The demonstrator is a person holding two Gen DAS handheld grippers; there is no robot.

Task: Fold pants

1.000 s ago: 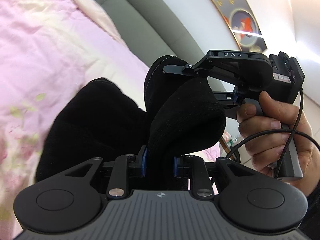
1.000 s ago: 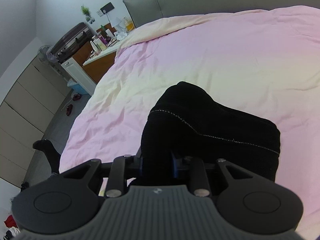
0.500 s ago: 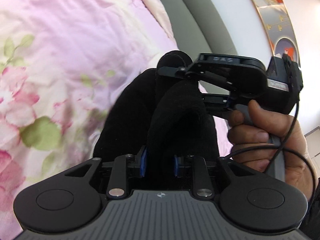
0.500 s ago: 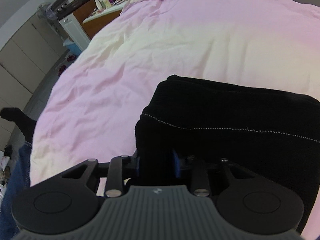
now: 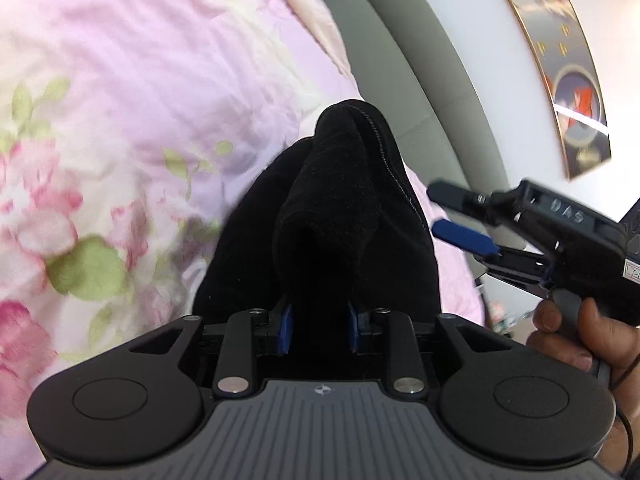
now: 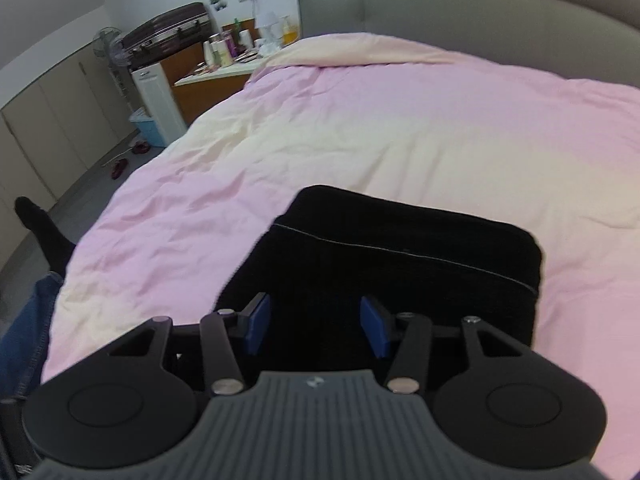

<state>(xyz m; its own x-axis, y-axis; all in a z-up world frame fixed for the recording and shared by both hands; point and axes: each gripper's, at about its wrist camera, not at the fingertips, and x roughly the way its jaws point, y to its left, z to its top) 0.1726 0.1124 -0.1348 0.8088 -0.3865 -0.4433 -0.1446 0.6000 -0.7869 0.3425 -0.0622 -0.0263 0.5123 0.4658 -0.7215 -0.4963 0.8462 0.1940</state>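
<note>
Two black tools with blue pads work on a pair of soft black pants. From the left wrist view, the left tool [image 5: 319,330] sits at the bottom middle of the frame. Its blue pads [image 5: 285,329] press on a bunched fold of the black pants [image 5: 332,220], and its jaws are opening a little with the cloth between them. The pants rise up from the pads as a dark hump in the middle of the frame, with a thin pale line of stitches down one edge.

At the right of that frame is the right tool [image 5: 450,216], held by a hand [image 5: 580,340] at the lower right. Its jaws are opening, nothing is between them, and it sits just beside the pants without touching.

In the right wrist view, the right tool [image 6: 316,326] fills the bottom of the frame with its blue pads [image 6: 258,324] spread apart. The pants [image 6: 400,256] lie flat in the middle, folded into a neat block on the pink and cream bed cover [image 6: 360,128].

A grey padded headboard [image 6: 460,12] runs along the top. A wooden side table [image 6: 208,76] crowded with bottles stands at the upper left. A leg in blue jeans [image 6: 24,328] with a black sock shows at the left edge.
</note>
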